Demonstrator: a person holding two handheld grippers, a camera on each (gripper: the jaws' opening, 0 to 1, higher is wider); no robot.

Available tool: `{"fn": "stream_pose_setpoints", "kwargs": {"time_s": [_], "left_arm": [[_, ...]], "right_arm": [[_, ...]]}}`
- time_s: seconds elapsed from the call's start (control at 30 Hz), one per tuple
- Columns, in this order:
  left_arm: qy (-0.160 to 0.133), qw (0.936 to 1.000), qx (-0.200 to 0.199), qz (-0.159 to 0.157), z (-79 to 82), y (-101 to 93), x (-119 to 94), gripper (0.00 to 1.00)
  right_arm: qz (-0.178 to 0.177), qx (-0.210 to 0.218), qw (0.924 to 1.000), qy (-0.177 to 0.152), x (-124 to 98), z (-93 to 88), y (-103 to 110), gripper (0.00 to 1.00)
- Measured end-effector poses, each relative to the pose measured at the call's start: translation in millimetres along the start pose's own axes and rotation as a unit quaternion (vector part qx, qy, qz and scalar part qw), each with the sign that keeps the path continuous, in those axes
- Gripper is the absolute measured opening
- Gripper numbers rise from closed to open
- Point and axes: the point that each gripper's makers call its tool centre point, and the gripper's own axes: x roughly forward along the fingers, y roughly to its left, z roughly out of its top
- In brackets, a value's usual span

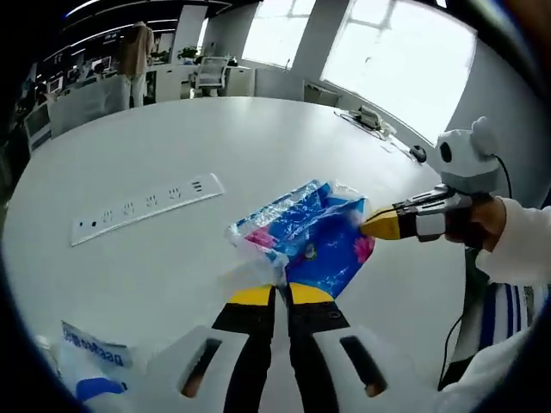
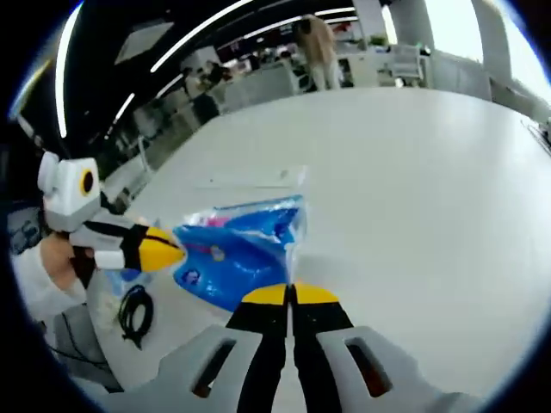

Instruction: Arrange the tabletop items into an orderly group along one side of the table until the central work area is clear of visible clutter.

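Observation:
A blue and pink plastic pack (image 1: 314,237) with a clear crinkled wrapper lies on the white table (image 1: 258,138), stretched between both grippers. My left gripper (image 1: 280,295) has its yellow-tipped jaws together on the wrapper's near edge. The right gripper (image 1: 377,225) comes in from the right, held by a hand, and pinches the pack's far corner. In the right gripper view the same pack (image 2: 237,249) spreads in front of my right gripper (image 2: 290,295), which is shut on its edge, while the left gripper (image 2: 159,249) holds the opposite side.
A white power strip (image 1: 146,206) lies flat on the table to the left. Another blue-and-white pack (image 1: 95,357) sits at the near left edge. A small black object (image 1: 418,153) rests near the far right edge. A black cable (image 2: 133,311) hangs below the table rim.

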Motion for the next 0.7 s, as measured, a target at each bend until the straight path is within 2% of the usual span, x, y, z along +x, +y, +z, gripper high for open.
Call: {"fn": "stream_pose_setpoints", "kwargs": {"time_s": [0.1, 0.27, 0.43, 0.53, 0.7], "left_arm": [[0.015, 0.9998, -0.015, 0.004, -11.4, 5.5, 11.2, 0.02], [0.035, 0.9991, -0.016, 0.017, -24.0, 15.6, 23.1, 0.03], [0.034, 0.9987, -0.03, 0.023, -26.3, 25.1, 30.7, 0.05], [0.032, 0.9987, -0.035, 0.021, -26.4, 27.9, 34.4, 0.04], [0.029, 0.9984, -0.041, 0.026, -27.4, 29.8, 39.5, 0.05]], "right_arm": [[-0.005, 0.004, 0.9999, 0.013, 11.7, -8.1, -2.8, 0.0], [-0.007, 0.004, 0.9996, 0.026, 31.0, -16.8, -4.9, 0.0], [-0.008, 0.012, 0.9994, 0.031, 44.1, -19.5, -8.0, 0.0], [-0.012, 0.035, 0.9987, 0.036, 49.0, -21.1, -13.6, 0.0], [-0.011, 0.024, 0.999, 0.036, 53.9, -18.4, -12.9, 0.0]]}}
